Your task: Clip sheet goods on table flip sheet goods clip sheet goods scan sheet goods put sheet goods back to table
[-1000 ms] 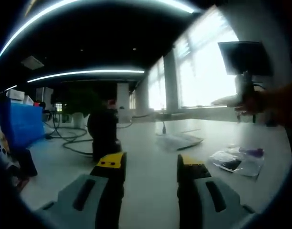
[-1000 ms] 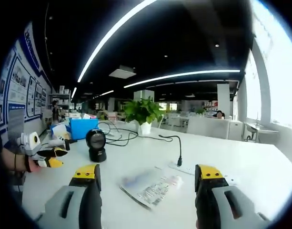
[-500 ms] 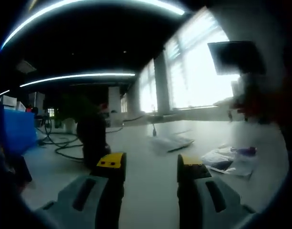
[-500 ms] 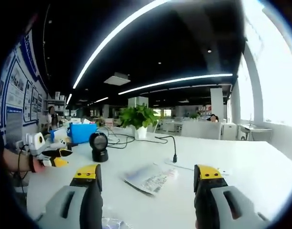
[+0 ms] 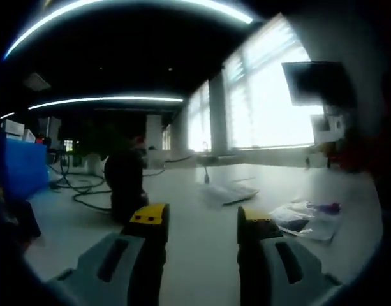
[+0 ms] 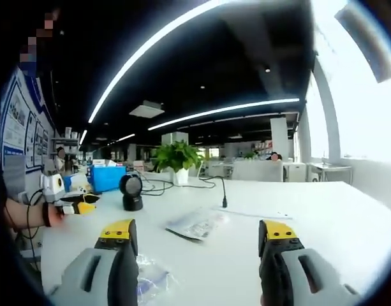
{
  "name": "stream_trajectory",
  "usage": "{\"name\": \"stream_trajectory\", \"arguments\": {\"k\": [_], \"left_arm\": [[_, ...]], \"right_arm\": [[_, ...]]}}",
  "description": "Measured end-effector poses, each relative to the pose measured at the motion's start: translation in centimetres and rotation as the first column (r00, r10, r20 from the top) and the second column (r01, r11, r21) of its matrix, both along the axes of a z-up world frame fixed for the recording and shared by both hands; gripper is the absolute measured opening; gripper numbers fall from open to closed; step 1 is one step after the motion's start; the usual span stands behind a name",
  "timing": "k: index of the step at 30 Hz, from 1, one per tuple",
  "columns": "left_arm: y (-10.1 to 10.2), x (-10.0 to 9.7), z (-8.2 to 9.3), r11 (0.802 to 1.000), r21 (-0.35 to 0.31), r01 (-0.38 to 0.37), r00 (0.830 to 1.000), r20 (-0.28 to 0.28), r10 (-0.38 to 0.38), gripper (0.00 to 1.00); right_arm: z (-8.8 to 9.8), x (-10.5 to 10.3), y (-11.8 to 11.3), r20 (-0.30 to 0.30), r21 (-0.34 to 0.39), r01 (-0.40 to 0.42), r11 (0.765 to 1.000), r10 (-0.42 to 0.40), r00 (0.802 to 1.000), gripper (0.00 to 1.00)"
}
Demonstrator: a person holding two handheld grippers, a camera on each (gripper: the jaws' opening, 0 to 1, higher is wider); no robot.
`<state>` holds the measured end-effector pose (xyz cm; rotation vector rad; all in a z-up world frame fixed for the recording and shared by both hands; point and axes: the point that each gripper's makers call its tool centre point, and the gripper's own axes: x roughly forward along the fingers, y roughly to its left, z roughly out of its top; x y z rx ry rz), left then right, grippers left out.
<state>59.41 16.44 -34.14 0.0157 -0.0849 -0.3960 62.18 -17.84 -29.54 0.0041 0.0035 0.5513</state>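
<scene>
A flat sheet pack (image 6: 196,224) with printed text lies on the white table (image 6: 323,229), ahead of my right gripper (image 6: 198,234), whose jaws stand wide open and hold nothing. The same pack (image 5: 230,191) shows pale and blurred beyond my left gripper (image 5: 201,220), open and holding nothing. A clear plastic bag (image 5: 307,218) with dark and purple contents lies to the right; that bag (image 6: 147,279) sits just past the right gripper's left jaw. The black barcode scanner (image 6: 131,191) stands at the left; the scanner (image 5: 125,185) rises dark above the left jaw.
My left gripper (image 6: 77,207) and the hand holding it show at the far left. A blue box (image 6: 107,177), a potted plant (image 6: 176,160) and black cables (image 6: 160,186) stand behind. A thin black gooseneck (image 6: 222,192) rises behind the pack. Bright windows (image 5: 272,102) fill the right.
Both views have drawn back and dropped lower over the table. In the right gripper view the sheet pack now looks farther off and the clear bag has come in at the bottom left.
</scene>
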Motion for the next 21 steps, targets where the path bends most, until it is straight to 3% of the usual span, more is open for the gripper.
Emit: {"name": "stream_trajectory", "arguments": {"k": [3, 5, 10, 15, 18, 21], "left_arm": [[-0.2, -0.1, -0.2, 1.000, -0.006, 0.010, 1.000, -0.011, -0.010, 0.35], [-0.3, -0.1, -0.2, 1.000, 0.000, 0.014, 1.000, -0.011, -0.014, 0.35], [-0.4, 0.0, -0.2, 1.000, 0.005, 0.018, 1.000, -0.007, -0.018, 0.35], [-0.3, 0.1, -0.3, 1.000, -0.002, 0.015, 1.000, -0.012, -0.015, 0.35], [-0.3, 0.1, -0.3, 1.000, 0.007, 0.013, 1.000, -0.011, -0.012, 0.35], [0.0, 0.0, -0.2, 1.000, -0.006, 0.002, 1.000, -0.012, -0.002, 0.35]], "right_arm": [[0.2, -0.9, -1.3, 0.015, 0.005, 0.017, 1.000, -0.017, 1.000, 0.74], [0.3, -2.0, -1.8, 0.055, -0.046, 0.008, 0.999, -0.006, 0.998, 0.77], [-1.0, -2.9, -2.5, 0.065, -0.033, 0.035, 0.999, -0.032, 0.997, 0.77], [-3.8, -3.0, -2.3, 0.019, -0.086, 0.024, 0.996, -0.023, 1.000, 0.77], [-4.5, -2.7, -2.6, -0.015, -0.032, 0.020, 0.999, -0.020, 1.000, 0.76], [-5.0, -2.7, -2.7, -0.012, -0.024, 0.025, 0.999, -0.025, 1.000, 0.75]]}}
